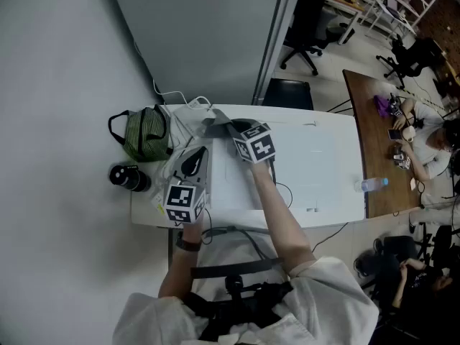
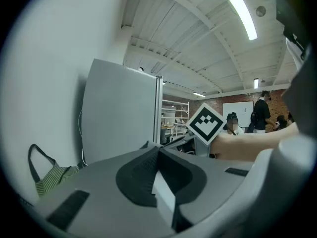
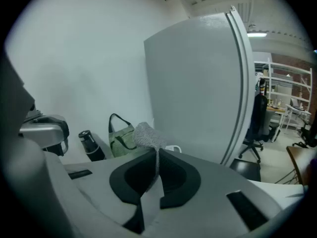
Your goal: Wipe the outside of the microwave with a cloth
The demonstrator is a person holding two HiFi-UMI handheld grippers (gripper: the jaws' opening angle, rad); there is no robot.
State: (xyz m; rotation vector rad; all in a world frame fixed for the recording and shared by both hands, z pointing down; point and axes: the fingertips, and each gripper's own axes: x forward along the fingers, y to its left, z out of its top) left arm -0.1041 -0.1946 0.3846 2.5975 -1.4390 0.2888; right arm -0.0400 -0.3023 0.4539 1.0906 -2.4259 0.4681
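Entry 1. Cloth (image 3: 146,135): grey and knitted. We are seeing it pinched between the jaws of the right gripper (image 3: 157,153), with a bunched lump sticking out past the jaw tips. It is sitting near the green striped bag (image 1: 146,131), on the bag's right, above the white worktop (image 1: 323,164).

Entry 2. Microwave: we cannot tell it apart from the white worktop in any view.

Entry 3. Left gripper (image 2: 158,150): its jaws are pressing together with nothing between them. It is hovering just right of the bag and nearer the person than the cloth.

Entry 4. Black bottle (image 1: 129,178): it is standing upright just beside the bag, on the person's side.

Entry 5. White cable (image 1: 181,98): it is looping behind the bag.

Entry 6. Grey panel (image 1: 208,34): it is standing upright behind the bag.

Entry 7. Clear plastic bottle (image 1: 372,185): it is lying on its side well apart from the bag, at the worktop's far right edge.
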